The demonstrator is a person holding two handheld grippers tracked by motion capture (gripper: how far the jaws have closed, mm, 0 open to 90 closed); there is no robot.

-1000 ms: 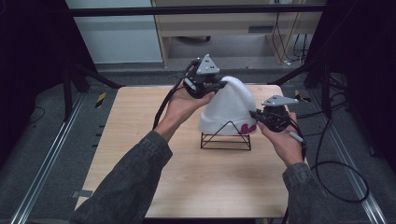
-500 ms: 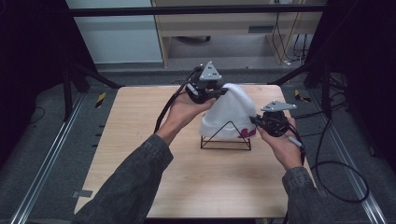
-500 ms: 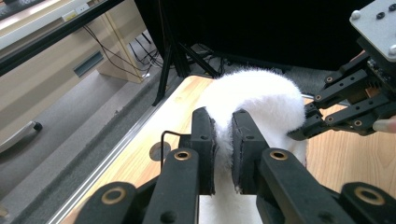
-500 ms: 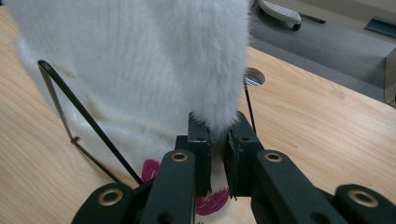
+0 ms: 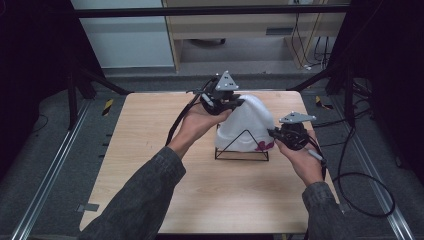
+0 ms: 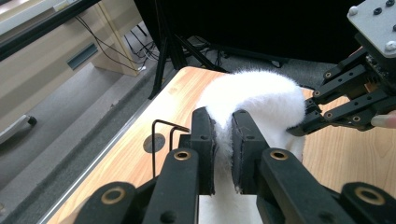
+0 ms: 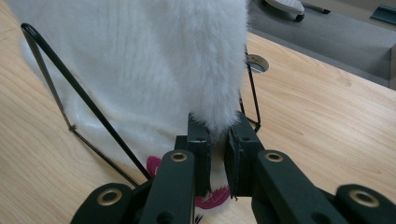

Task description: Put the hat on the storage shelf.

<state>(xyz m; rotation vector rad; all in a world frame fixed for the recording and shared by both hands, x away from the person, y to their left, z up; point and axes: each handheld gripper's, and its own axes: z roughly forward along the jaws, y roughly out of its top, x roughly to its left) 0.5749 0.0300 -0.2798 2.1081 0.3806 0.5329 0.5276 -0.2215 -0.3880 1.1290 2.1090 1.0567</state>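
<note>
Both tongs were clamped on a fluffy white hat [image 5: 247, 122]: the left tongs [image 6: 223, 142] pinched its top, the right tongs [image 7: 218, 140] its lower edge, over a black wire stand [image 5: 242, 150] on the tabletop [image 5: 150, 140].

I take the rack [image 5: 242, 148] as my landmark: it stands on the table [image 5: 150, 150], right of the middle and toward the far edge. The hat [image 5: 246, 124] hangs over the rack, draped on its top and reaching down to its base on the far side. My left gripper [image 5: 235, 103] sits at the rack's upper left, above it, jaws closed on the hat's top fold [image 6: 223, 140]. My right gripper [image 5: 272, 133] is just beside the rack's right end, low, jaws pinching the hat's lower edge [image 7: 217, 126]. A hole [image 7: 256, 62] in the table lies beyond the rack, near the far edge.
</note>
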